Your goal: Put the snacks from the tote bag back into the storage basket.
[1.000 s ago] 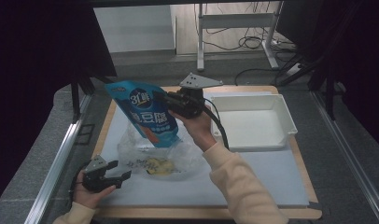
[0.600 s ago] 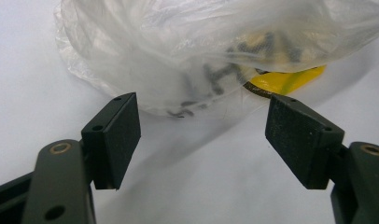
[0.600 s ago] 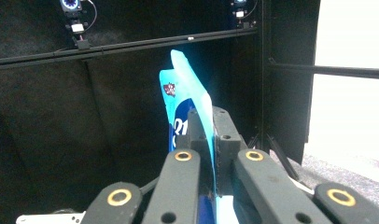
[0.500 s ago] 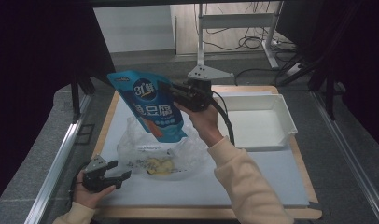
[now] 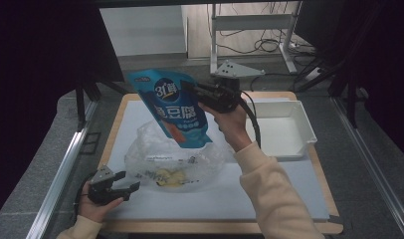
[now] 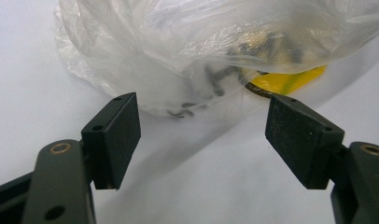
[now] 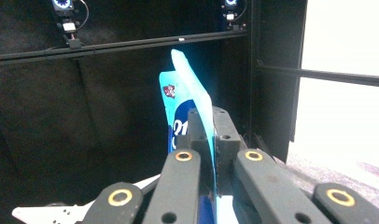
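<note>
The blue tofu pouch hangs in the air over the clear plastic bag at the counter's middle, pinched at its edge by the right claw, whose jaws are pressed flat on the film. To finish cleanly, I would keep that pinch firm and carry it toward the white tray at the right edge without swinging. Its label reads "31" above large white Chinese characters for tofu. The left claw rests spread near the front left corner, just beside the bag.
</note>
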Action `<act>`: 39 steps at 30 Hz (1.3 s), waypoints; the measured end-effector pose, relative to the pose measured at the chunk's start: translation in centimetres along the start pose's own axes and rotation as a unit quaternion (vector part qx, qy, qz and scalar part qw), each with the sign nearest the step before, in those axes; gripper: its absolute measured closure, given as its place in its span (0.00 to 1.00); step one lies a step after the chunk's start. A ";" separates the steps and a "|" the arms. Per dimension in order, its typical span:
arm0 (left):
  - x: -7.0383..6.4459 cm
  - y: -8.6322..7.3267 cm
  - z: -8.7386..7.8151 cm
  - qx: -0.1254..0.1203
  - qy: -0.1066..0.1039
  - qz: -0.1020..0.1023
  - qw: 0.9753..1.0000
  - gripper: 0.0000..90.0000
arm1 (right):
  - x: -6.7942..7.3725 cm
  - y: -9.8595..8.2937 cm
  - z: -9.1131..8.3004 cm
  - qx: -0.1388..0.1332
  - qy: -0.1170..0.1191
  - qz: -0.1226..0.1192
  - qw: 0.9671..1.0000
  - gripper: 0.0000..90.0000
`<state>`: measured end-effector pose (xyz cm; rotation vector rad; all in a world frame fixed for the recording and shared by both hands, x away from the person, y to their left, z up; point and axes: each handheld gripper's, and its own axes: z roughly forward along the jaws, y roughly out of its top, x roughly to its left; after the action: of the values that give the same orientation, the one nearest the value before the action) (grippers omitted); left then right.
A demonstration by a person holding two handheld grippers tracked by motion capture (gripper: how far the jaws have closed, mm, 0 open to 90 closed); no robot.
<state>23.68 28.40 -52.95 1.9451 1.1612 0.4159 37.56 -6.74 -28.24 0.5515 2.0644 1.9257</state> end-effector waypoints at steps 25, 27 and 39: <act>0.0 0.0 0.0 0.001 0.000 -0.003 1.000 0.30 | -3.1 2.3 -5.0 -0.014 -0.046 -0.004 0.999 0.99; 0.0 0.0 0.0 0.001 0.000 -0.003 1.000 0.30 | -3.3 2.4 -5.4 -0.017 -0.049 -0.005 0.999 0.99; 0.0 0.0 0.1 0.002 0.000 -0.004 1.000 0.30 | -4.3 3.3 -7.8 -0.034 -0.072 -0.007 0.997 0.99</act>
<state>23.74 28.36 -52.97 1.9434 1.1706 0.4108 38.31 -15.52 -24.54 0.6392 1.9023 1.8821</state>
